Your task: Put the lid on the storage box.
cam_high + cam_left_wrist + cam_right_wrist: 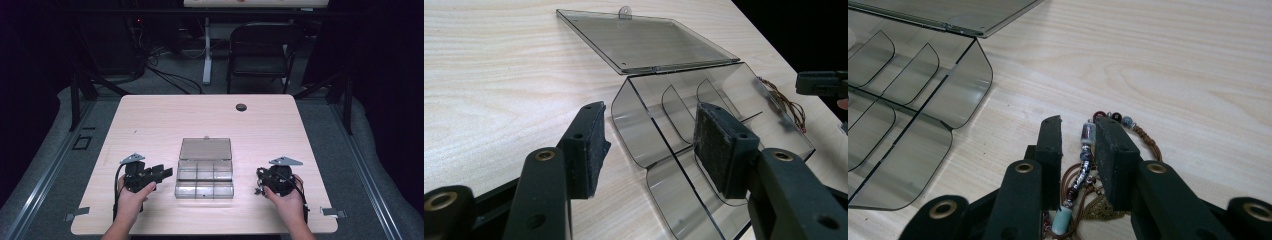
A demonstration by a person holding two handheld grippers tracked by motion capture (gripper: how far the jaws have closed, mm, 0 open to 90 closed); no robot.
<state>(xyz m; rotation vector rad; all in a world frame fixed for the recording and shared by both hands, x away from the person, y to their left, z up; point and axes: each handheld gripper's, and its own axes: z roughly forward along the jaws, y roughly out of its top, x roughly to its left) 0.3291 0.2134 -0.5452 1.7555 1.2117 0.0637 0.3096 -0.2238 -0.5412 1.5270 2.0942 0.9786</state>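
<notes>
Centre of the high view, low on the table (150,115): a clear plastic box (204,178) with its lid (205,149) flung open and lying flat behind it, dividers splitting the inside into small compartments. To its left in the frame, the left gripper (162,173) sits just beside the box, held by the left hand (131,199). In the left gripper view its jaws stand spread wide, one pad over the bare tabletop, the other in front of the box's near wall, nothing between them. Over on the right of the frame, the right gripper (260,181) is down at the table, apart from the box. The right gripper view shows its jaws partly apart, straddling a beaded necklace (1087,150) lying on the wood; whether the pads actually press the beads, I cannot tell.
</notes>
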